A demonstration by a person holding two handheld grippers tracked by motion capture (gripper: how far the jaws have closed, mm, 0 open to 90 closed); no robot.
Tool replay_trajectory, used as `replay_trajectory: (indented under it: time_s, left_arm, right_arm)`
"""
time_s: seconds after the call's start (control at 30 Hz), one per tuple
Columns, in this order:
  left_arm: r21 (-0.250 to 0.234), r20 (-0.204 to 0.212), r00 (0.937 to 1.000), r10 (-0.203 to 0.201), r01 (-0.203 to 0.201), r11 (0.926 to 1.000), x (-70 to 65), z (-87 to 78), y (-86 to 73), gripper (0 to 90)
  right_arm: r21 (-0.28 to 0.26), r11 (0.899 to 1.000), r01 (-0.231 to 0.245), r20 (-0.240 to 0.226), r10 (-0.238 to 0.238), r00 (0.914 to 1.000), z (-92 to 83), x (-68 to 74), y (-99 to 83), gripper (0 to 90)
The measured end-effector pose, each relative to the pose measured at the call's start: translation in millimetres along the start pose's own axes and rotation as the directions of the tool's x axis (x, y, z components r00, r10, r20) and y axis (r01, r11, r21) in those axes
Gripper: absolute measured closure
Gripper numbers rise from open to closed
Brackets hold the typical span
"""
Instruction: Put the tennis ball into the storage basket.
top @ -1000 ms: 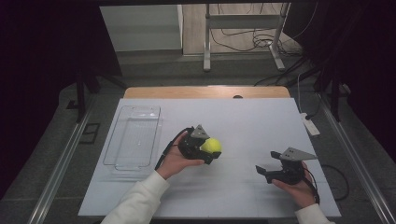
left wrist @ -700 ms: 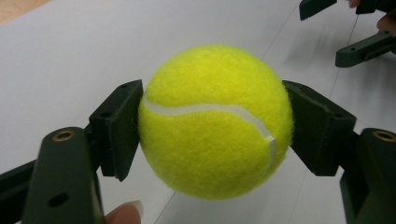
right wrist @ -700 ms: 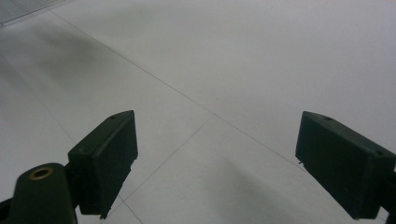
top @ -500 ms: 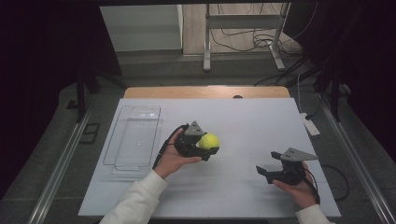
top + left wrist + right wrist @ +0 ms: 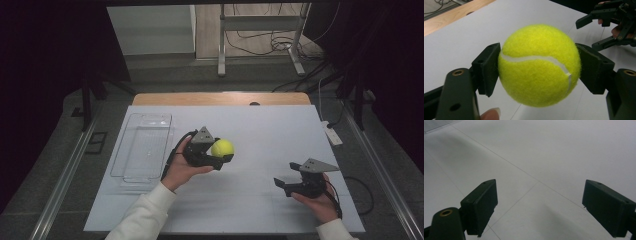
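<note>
Plainly unmarked tennis ball [image 5: 537, 65] between left tongs [image 5: 220, 156]; right tongs [image 5: 286, 184] wide.

dim room | soft overhead light | faint shadows | sharp focus

Left gripper [image 5: 223, 156] clamped, right gripper [image 5: 281, 183] jaws apart

No words, numbers, brand names or signs can be read anywhere. The tennis ball [image 5: 539, 65] shows only its white curved seam, with no printed logo on the side that faces the left gripper view. The clear plastic tray [image 5: 145, 147] to the left of that ball carries no legible label or marking in the high view.
</note>
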State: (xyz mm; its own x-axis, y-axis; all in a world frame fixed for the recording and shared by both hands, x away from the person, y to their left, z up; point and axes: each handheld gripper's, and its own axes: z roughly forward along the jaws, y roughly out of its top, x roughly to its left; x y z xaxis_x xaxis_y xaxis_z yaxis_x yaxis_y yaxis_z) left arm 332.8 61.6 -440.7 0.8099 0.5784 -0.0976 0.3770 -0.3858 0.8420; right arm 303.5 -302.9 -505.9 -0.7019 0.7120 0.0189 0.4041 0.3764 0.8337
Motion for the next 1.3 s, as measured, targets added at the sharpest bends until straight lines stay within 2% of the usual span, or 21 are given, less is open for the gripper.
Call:
replay_trajectory:
  time_s: [0.6, 1.3]
  left_arm:
    - [-0.055, -0.035, 0.999, -0.026, 0.024, 0.9982, 10.0, -18.4, 4.4, 26.6]
    - [-0.091, -0.065, 0.9968, -0.045, 0.039, 0.9951, 18.5, -33.3, 6.8, 26.5]
  right_arm:
    - [0.0, 1.0, -0.005, 0.0, 0.005, 1.0, -0.3, 0.2, -0.5, 13.5]
    - [0.003, 1.0, -0.006, 0.001, 0.006, 1.0, -0.2, -0.2, -0.7, 13.5]
